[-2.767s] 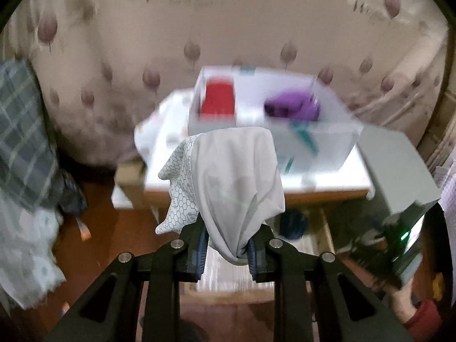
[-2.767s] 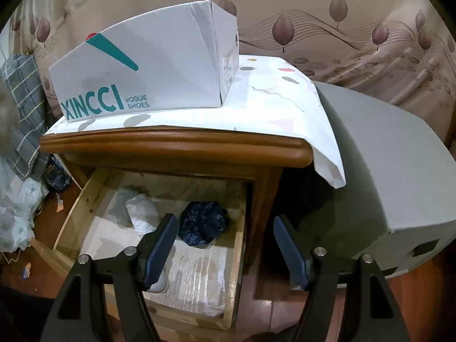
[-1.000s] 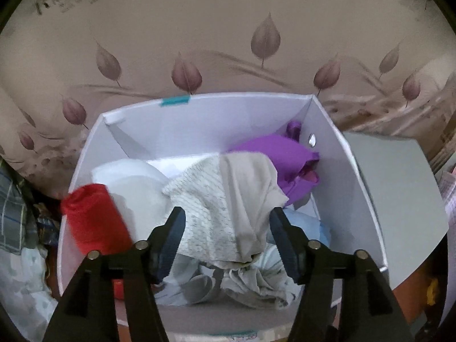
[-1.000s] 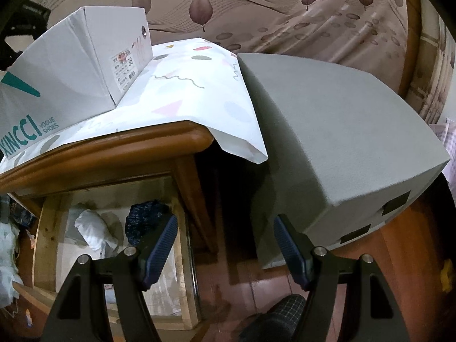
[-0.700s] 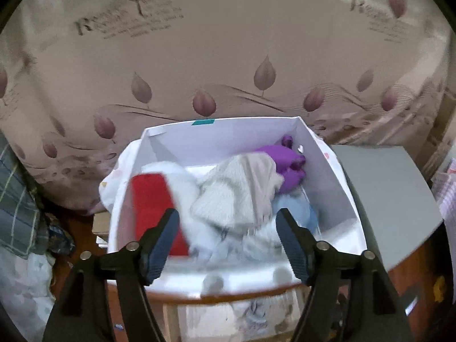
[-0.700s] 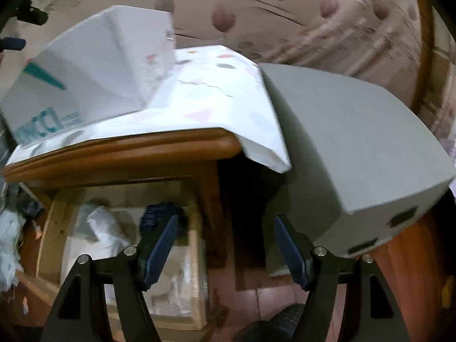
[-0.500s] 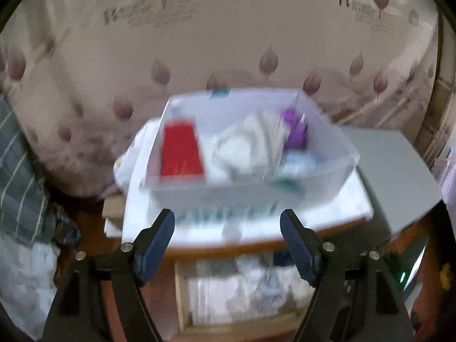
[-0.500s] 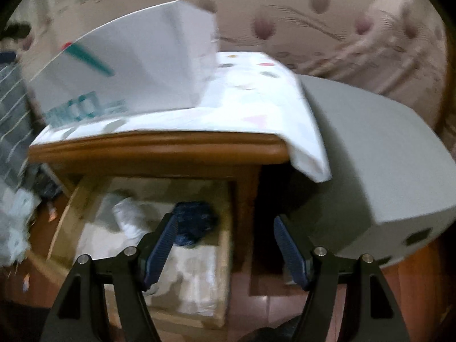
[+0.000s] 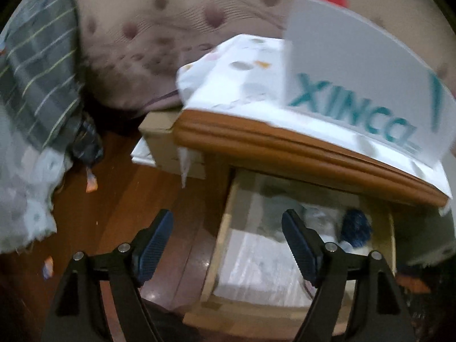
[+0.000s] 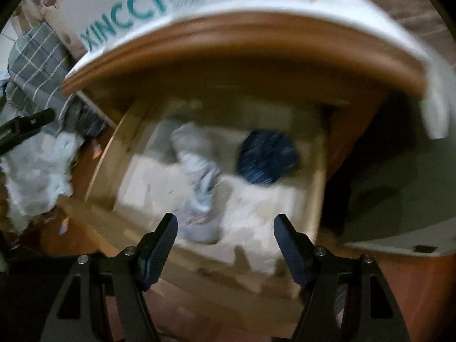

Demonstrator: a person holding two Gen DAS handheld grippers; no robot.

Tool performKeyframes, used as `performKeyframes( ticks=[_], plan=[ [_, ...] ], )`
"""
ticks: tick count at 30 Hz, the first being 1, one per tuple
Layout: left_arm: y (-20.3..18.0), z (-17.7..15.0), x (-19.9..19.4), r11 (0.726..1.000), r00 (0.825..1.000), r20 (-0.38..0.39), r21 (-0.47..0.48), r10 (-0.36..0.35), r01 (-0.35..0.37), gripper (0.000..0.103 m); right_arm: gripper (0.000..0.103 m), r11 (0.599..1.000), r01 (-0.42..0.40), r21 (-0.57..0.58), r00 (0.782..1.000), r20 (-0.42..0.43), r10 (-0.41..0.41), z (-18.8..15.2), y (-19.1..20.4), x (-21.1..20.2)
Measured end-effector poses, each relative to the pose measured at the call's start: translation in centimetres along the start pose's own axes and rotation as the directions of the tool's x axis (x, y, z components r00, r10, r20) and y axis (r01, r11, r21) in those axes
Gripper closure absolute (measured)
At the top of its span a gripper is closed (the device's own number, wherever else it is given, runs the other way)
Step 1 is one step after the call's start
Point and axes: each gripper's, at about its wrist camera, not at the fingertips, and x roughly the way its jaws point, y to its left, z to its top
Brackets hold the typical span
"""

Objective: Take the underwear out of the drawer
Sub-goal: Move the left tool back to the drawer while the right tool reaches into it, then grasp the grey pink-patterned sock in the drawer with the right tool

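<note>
The right gripper (image 10: 225, 245) hangs over the open drawer (image 10: 316, 199) with its jaws spread wide and nothing between them, pointing steeply down at the contents, probably lined up for the next pick. Straight ahead of it a pale rolled piece of underwear (image 10: 199, 182) lies along the drawer's middle toward the front edge, and a dark blue bundle (image 10: 266, 161) sits near the back right corner; motion blur hides finer detail. The left gripper (image 9: 226, 245) is empty too, its jaws opening, aimed at the drawer's left wall (image 9: 221, 233) with wooden floor (image 9: 119, 199) beneath its left finger. Above the drawer, the nightstand top (image 9: 285, 145) carries a patterned cloth (image 9: 236, 79) and a white shoebox (image 9: 362, 82) near its front edge, likely where removed pieces go. A plaid garment (image 9: 37, 79) hangs at left.
</note>
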Motion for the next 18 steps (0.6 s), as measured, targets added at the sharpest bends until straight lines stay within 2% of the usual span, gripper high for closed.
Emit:
performKeyframes(
  ticks=[2,4,5,7,10,14,18],
  plan=[
    [1.0,-0.3,1.0,0.999,1.000,-0.013,-0.031,-0.008,0.007,0.025,0.031,1.000,-0.001,-0.001,0.994,-0.110,0.001,1.1,0.9,2.3],
    [1.9,-0.5,1.6,0.999,0.999,-0.035,-0.047,0.013,-0.014,0.024,0.031,1.000,-0.012,0.006,0.985,-0.174,0.013,1.6,1.7,4.0],
    [2.3,-0.5,1.8,0.998,0.999,-0.050,-0.057,0.011,-0.014,0.024,0.031,1.000,-0.003,0.000,0.973,-0.231,0.003,1.9,2.2,5.5],
    [3.6,-0.3,2.2,0.994,0.997,-0.072,-0.112,-0.004,-0.004,0.023,0.031,1.000,0.026,-0.011,0.958,-0.286,-0.028,2.2,3.0,7.6],
    [4.8,-0.2,1.8,0.988,0.998,-0.057,-0.153,0.016,-0.024,0.021,0.031,0.998,0.060,0.022,0.923,-0.383,-0.047,2.4,3.5,10.4],
    [5.7,-0.3,2.0,0.980,0.996,-0.076,-0.197,-0.035,0.019,0.020,0.031,0.995,0.095,0.020,0.888,-0.454,-0.076,2.8,4.0,12.9],
    [5.8,-0.3,2.1,0.976,0.994,-0.095,-0.215,-0.051,0.030,0.020,0.031,0.994,0.112,0.001,0.854,-0.511,-0.096,3.3,4.7,15.2]
  ],
)
